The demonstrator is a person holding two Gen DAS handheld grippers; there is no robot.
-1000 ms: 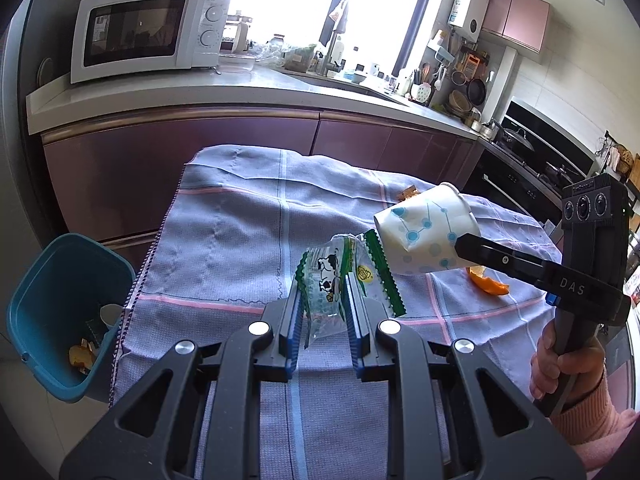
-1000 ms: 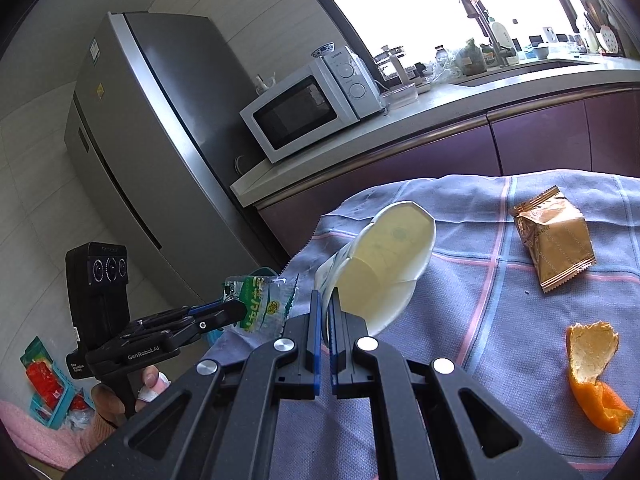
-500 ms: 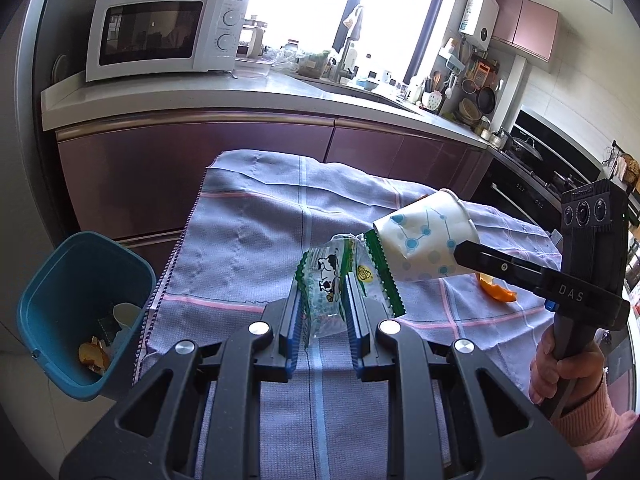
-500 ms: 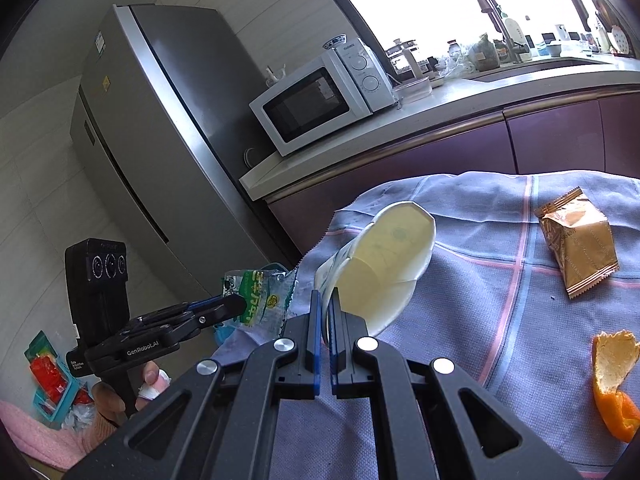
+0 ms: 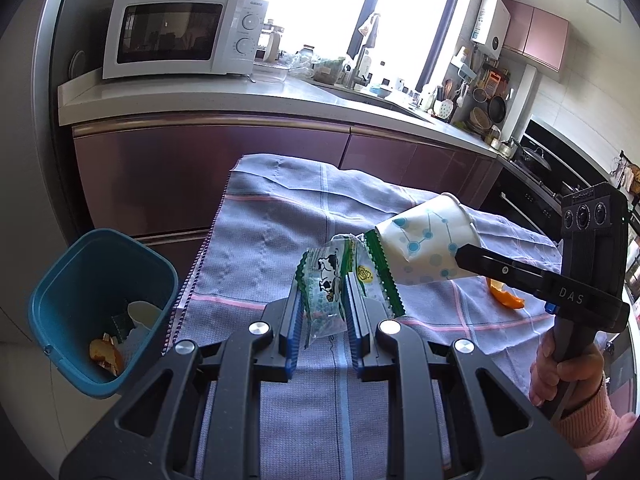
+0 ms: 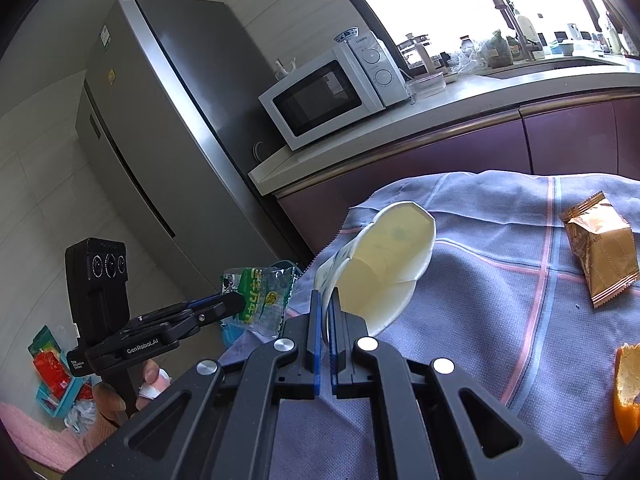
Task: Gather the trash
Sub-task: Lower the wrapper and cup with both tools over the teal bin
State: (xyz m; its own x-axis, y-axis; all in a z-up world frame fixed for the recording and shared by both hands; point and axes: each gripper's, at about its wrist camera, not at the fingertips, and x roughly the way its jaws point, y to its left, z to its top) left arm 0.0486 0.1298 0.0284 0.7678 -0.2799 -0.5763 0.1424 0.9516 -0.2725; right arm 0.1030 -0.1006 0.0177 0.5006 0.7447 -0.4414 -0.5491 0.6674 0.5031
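**A:** Trash first: you carry two pieces. The left gripper (image 5: 323,312) is clamped narrow on a crinkled clear wrapper (image 5: 326,284) with green saw-tooth edges and a cow print; the right gripper (image 6: 325,312) is pinched nearly closed on the wall of a paper cup (image 6: 384,264). Both hang above the cloth-covered table (image 5: 272,240).

**B:** And the bin?

**A:** From the left wrist camera the teal bin (image 5: 100,300) sits at about eight o'clock, on the floor against the table's corner. It already holds orange peel, a pale cup and some scraps.

**B:** What could go wrong?

**A:** You grip the cup by one thin wall only, so it tilts on its side (the mouth is squashed out of round, facing your right camera). A quick swing could let it pivot or slip out short of the bin. The wrapper is light and stiff; released too high or off to one side, it could flutter past the rim to the floor. The two pieces also nearly touch at one o'clock in the left view, so they may snag if you release them together.

**B:** Anything left on the table?

**A:** In the right view, a gold snack packet (image 6: 600,256) at three o'clock and orange peel (image 6: 628,392) at four o'clock.
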